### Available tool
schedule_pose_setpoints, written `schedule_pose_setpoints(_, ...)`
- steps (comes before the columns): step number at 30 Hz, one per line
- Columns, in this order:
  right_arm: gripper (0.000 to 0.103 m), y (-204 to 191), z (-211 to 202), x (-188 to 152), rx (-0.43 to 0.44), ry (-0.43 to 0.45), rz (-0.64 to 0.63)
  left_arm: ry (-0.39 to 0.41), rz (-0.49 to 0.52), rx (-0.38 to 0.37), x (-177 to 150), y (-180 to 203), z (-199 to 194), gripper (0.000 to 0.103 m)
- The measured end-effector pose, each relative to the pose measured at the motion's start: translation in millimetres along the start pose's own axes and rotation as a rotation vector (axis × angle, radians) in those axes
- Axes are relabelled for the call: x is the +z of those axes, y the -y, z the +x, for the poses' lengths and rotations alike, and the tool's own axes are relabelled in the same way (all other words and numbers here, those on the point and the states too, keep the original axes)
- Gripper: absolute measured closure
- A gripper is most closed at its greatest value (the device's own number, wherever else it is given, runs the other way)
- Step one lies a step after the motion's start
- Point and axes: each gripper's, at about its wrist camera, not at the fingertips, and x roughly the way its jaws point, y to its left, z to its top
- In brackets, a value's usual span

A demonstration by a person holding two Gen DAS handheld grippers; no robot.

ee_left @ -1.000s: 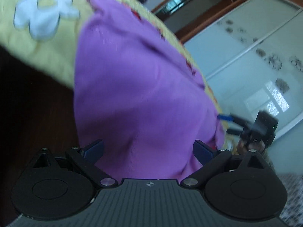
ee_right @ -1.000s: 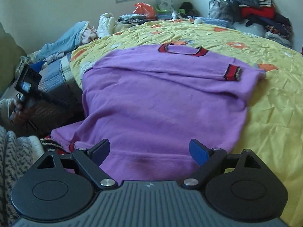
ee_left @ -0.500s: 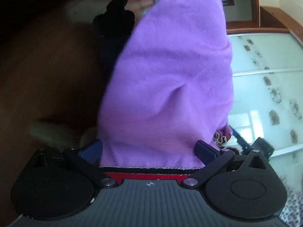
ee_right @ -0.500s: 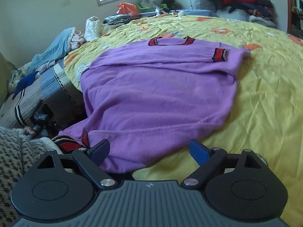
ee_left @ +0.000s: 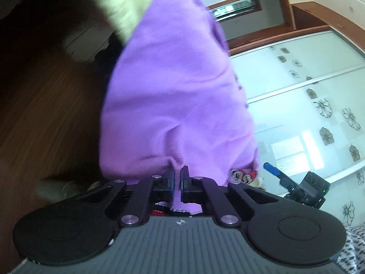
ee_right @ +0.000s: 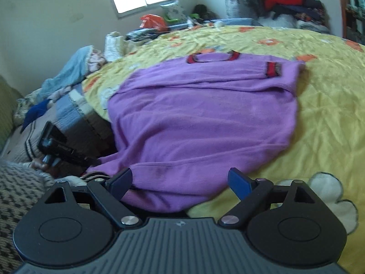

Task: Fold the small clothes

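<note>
Your left tool [ee_left: 175, 178] has just clamped down on a pinch of the purple sweater's [ee_left: 173, 96] hem; a tuck of cloth shows betw. the pads, jaws nearly together.

Left wrist view: the sweater hangs off the bed edge, rising up and away from the tool toward the yellow bedspread [ee_left: 118, 6] at top. Red-and-black rib trim peeks just under the pads. Dark wood floor [ee_left: 45, 105] lies at left, a frosted wardrobe door [ee_left: 308, 96] at right. Your right tool shows low right as a blue tip, near the hem but apart from it.

Right wrist view: your right tool [ee_right: 180, 182] is spread wide, nothing betw. the fingers, w/ the sweater's [ee_right: 205, 118] near hem just ahead and slightly left of centre. The sweater lies flat on the bedspread [ee_right: 319, 118], long axis running straight away from you: hem near, collar [ee_right: 213, 57] far. One sleeve is folded across the chest, cuff [ee_right: 272, 69] at far right. The near-left corner spills over the bed edge, where the left tool [ee_right: 53, 147] sits.

Judgement: the right tool looks nearest the free near-right hem corner. Gripping that would let both tools carry the hem up toward the collar.
</note>
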Motion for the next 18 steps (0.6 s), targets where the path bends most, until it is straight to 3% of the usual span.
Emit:
schedule_pose_setpoints(3, 0.012, -16, 16, 8, -0.029, -0.028, -0.126, 0.041, 0.004, -0.072, 10, 21, -2, 0.099)
schedule_pose_setpoints(6, 0.012, -25, 38, 12, 0.012, -0.070, -0.260, 0.041, 0.045, -0.089, 20, 42, 0, 0.099)
schedule_pose_setpoints(9, 0.013, -40, 63, 4, -0.062, -0.153, -0.483, 0.032, 0.055, -0.089, 23, 52, 4, 0.099)
schedule_pose_setpoints(12, 0.071, -41, 64, 3, -0.134, -0.119, -0.561, 0.028, 0.021, -0.084, 21, 47, 2, 0.099)
schedule_pose_setpoints(13, 0.087, -38, 60, 5, -0.116, -0.106, -0.550, 0.029, 0.009, -0.082, 20, 42, -5, 0.099)
schedule_pose_setpoints(14, 0.096, -36, 55, 7, -0.116, -0.082, -0.531, 0.031, -0.002, -0.081, 18, 41, -5, 0.099)
schedule_pose_setpoints(18, 0.097, -29, 40, 14, -0.109, -0.009, -0.424, 0.060, -0.008, -0.106, 26, 39, -23, 0.099)
